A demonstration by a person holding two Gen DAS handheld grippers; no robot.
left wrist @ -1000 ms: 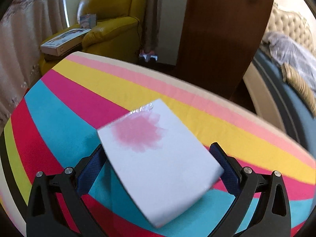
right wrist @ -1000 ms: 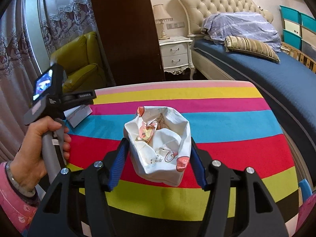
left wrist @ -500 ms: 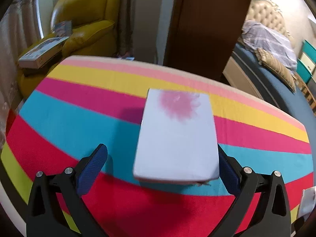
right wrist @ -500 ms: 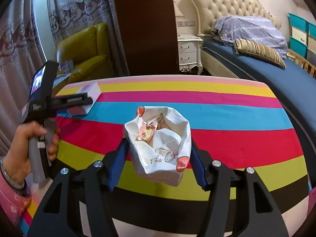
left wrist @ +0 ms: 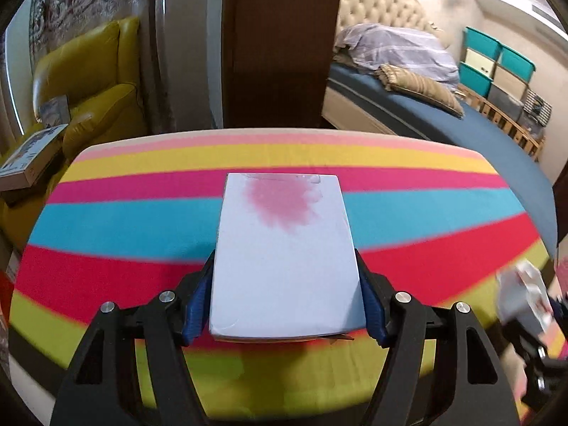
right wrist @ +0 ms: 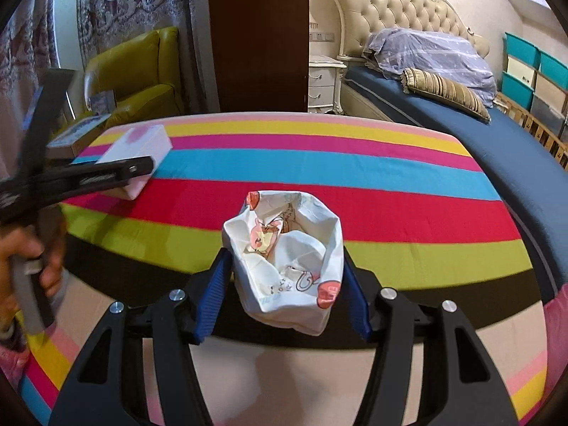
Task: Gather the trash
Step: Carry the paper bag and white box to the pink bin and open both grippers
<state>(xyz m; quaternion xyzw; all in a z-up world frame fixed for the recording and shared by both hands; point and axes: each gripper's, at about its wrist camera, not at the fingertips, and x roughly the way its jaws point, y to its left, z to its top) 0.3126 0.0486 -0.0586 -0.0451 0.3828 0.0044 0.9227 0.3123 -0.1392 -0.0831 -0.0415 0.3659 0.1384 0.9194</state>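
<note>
My left gripper is closing onto the unlabelled white box; my right gripper clamps the cartoon-printed bag, lettering unreadable.

A bedroom with a bright striped surface

A yellow armchair sits by lace curtains. A tall dark brown wooden panel stands in the middle. A bed with a blue cover has a cream padded headboard, pillows and a white nightstand. Teal boxes are stacked by the wall.
</note>
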